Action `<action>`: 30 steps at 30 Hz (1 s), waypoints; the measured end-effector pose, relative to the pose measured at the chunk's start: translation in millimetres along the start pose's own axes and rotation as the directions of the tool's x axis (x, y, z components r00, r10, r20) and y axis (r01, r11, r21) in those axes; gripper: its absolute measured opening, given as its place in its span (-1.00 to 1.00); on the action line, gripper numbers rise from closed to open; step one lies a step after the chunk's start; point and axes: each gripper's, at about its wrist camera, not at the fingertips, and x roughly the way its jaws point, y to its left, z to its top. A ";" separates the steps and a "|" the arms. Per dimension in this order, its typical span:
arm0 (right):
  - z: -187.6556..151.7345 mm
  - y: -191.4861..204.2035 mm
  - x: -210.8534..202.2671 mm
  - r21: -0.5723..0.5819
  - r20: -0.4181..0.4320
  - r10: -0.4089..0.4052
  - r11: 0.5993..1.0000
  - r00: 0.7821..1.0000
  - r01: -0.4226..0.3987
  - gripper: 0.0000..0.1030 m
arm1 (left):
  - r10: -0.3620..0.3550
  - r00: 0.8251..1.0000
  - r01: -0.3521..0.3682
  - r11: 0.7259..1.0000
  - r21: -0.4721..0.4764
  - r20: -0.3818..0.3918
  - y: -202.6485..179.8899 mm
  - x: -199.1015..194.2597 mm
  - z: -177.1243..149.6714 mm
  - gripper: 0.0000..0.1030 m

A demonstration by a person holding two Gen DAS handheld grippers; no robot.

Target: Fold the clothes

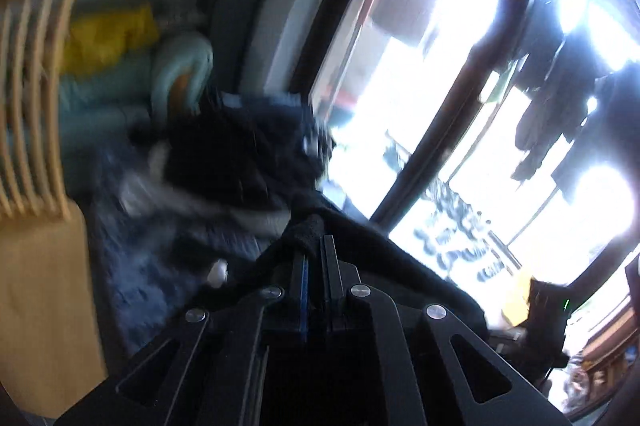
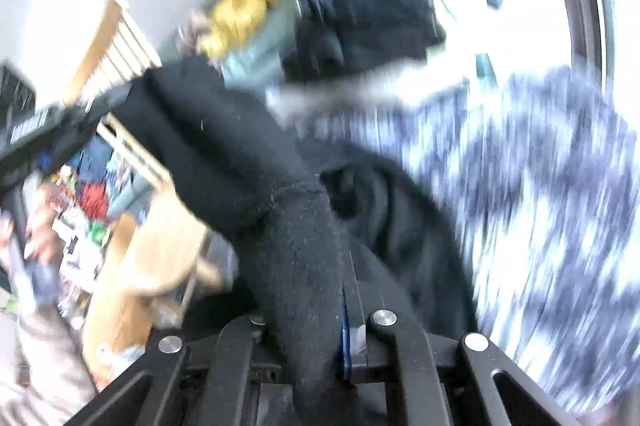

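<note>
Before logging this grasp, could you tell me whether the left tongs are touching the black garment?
Touching. The left wrist view shows the left tongs shut on a fold of the black garment, which drapes over them.

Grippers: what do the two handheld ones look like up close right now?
Both are matte black. Left gripper: angular linkage arms with slotted cut-outs, round silver pivot bolts, a blue strip along one finger. Right gripper: same black links, silver bolts, blue strip. No cables visible.
</note>
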 end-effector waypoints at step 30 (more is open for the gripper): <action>133.5 153.7 -206.6 -0.145 0.599 -0.156 0.944 0.785 0.297 -0.84 | -0.097 0.887 -0.012 0.972 0.234 0.451 -110.9 -151.4 69.9 -0.90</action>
